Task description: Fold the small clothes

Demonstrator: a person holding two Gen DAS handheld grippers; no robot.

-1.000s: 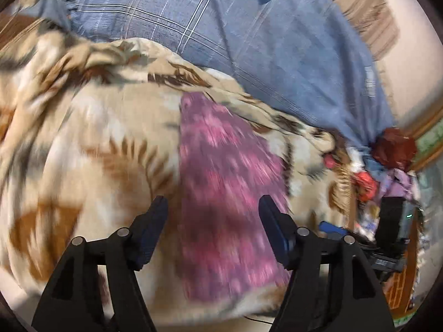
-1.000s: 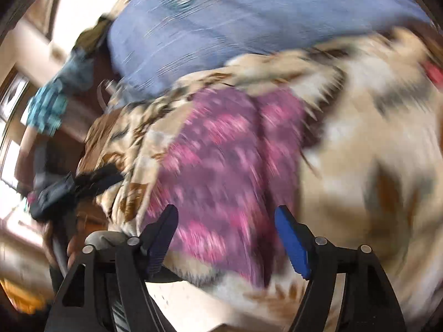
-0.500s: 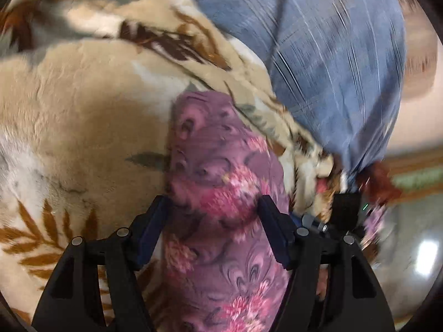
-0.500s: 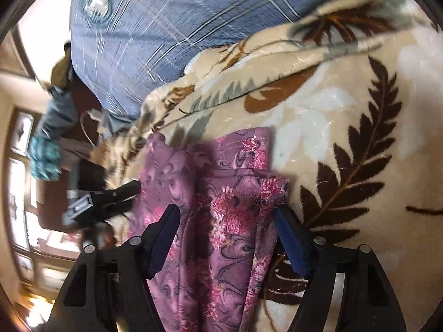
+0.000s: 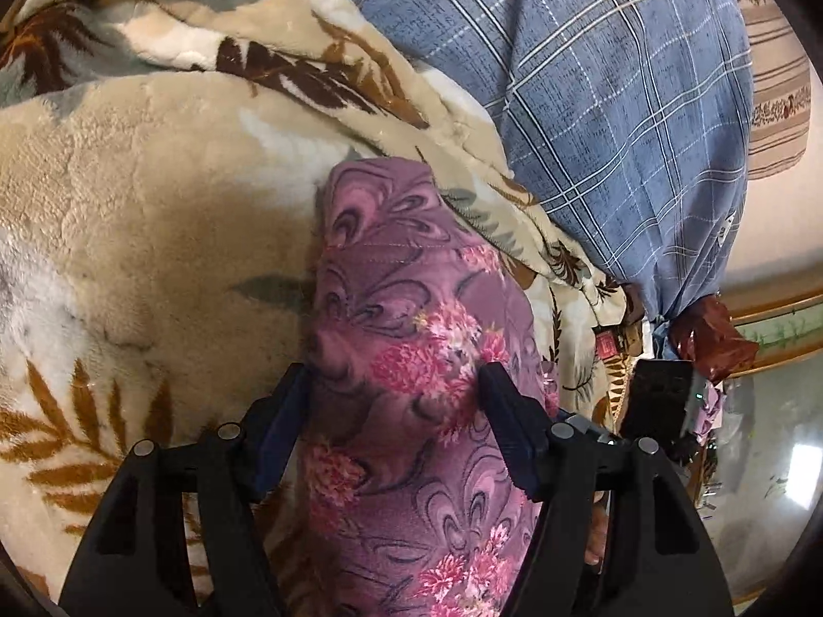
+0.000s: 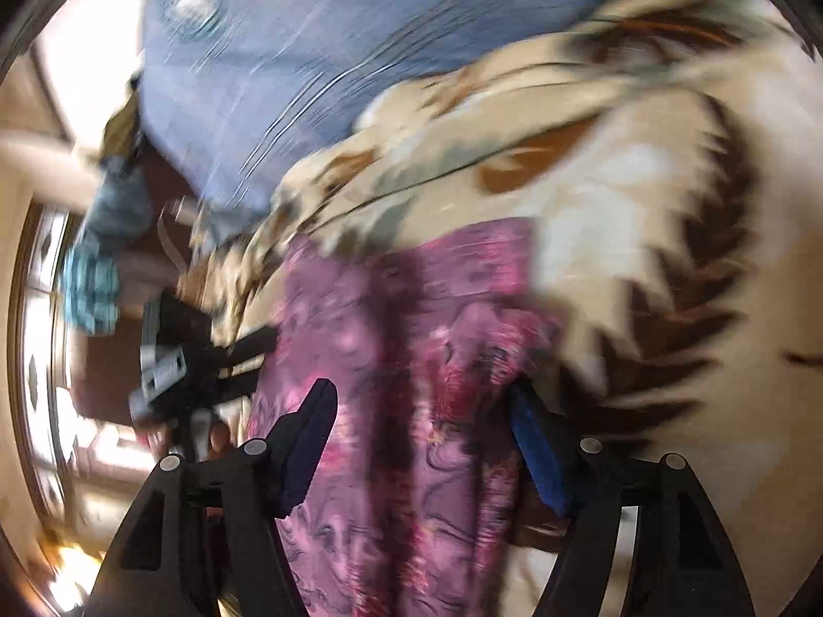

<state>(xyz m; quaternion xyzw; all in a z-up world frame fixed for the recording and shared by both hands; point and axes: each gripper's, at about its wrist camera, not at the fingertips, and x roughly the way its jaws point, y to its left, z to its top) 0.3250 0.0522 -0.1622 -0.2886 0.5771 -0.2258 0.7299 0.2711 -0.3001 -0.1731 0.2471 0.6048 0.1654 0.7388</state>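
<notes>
Purple floral garment (image 5: 411,360), a small piece of thin cloth printed with pink blossoms and dark swirls, lies as a long narrow strip on the plush beige blanket (image 5: 154,216) with its brown and grey leaf pattern. My left gripper (image 5: 396,401) points down at it, its two black fingers with dark blue pads standing wide on either side of the strip; the cloth runs between them, and each pad sits right at an edge of the fabric, though I cannot tell whether they press on it or only flank it. The near end of the strip passes under that gripper and out of the bottom of the left wrist view, while the far end lies close beside a fold of the blanket. Beyond that fold rests a blue plaid cushion (image 5: 617,118) of woven cloth crossed by pale lines. My right gripper (image 6: 422,427) is over the same garment (image 6: 401,360), where the cloth shows a dark crease down its middle; its jaws are closing, still wide apart, with the fabric lying between them, and the motion blur in that view keeps me from saying whether the pads touch it. In the right wrist view the left gripper (image 6: 257,355) shows at the left edge of the garment, and in the left wrist view part of the right gripper's black body shows at the right.
</notes>
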